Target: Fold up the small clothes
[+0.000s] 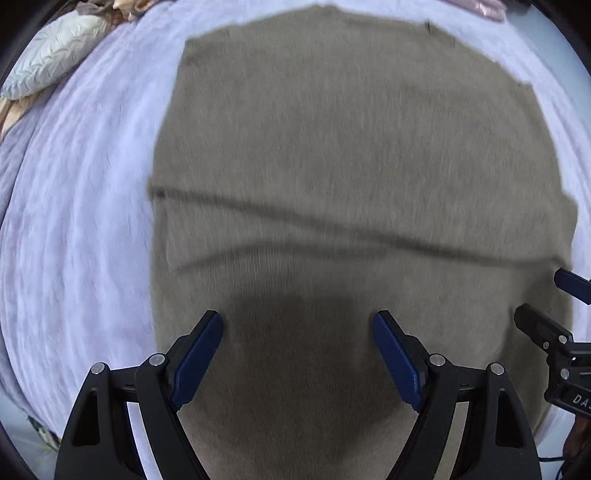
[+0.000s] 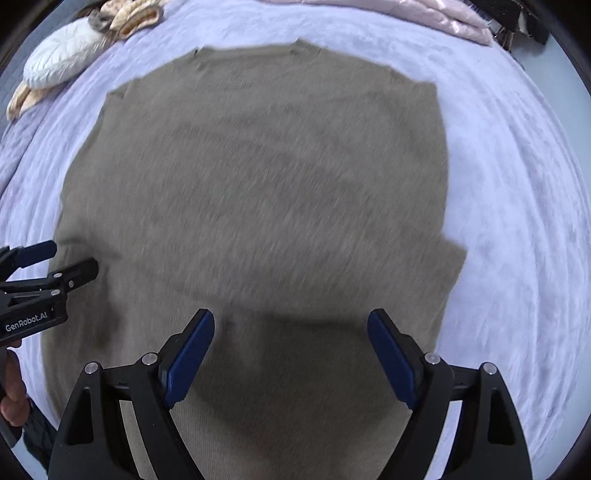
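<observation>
A grey-brown knit garment lies spread flat on a pale lavender bed cover, with a fold line across its near part. It also fills the right wrist view, neckline at the far edge. My left gripper is open and empty, just above the garment's near part. My right gripper is open and empty over the same near part. Each gripper shows at the edge of the other's view, the right one and the left one, both open. Both views are blurred.
A white quilted pillow and tan fabric lie at the far left of the bed. A pink satin cloth lies at the far right. The lavender cover surrounds the garment on all sides.
</observation>
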The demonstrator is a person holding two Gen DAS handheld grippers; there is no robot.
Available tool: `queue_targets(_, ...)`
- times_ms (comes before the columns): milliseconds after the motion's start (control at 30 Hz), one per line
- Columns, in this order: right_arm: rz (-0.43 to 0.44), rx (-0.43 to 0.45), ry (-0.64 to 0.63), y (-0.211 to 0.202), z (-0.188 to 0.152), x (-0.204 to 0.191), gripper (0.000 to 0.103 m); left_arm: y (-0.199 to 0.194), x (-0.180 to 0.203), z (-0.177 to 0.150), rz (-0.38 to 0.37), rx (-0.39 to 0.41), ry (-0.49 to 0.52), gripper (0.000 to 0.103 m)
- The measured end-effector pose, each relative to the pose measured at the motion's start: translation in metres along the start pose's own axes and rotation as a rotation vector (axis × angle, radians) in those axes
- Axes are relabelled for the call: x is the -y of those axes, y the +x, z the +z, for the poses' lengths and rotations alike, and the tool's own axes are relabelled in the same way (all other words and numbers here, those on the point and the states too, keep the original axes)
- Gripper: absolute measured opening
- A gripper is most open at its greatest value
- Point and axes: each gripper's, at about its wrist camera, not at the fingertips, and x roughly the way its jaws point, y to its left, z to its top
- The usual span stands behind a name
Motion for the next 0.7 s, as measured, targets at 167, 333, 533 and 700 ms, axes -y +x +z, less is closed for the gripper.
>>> queue_targets(167, 0.011, -0.090, -0.088, 0.027, -0.034, -0.014, 0.088, 0.008, -0.004, -0.045, 0.070, -0.057, -0.044, 0.102)
queue_targets(333, 0.017, -0.095, -0.186, 0.019, -0.061, -0.012, 0.093, 0.000, 0.001, -0.101, 0.108, -0.090, -0.053, 0.102)
queue_targets(533, -0.005, -0.104, -0.263, 0.009, -0.121, 0.000, 0.095, -0.010, 0.007, -0.146, 0.119, -0.093, -0.053, 0.102)
queue_targets(700, -0.050, -0.091, -0.276, 0.001, -0.160, 0.000, 0.095, -0.013, 0.020, -0.170, 0.101, -0.083, -0.041, 0.102)
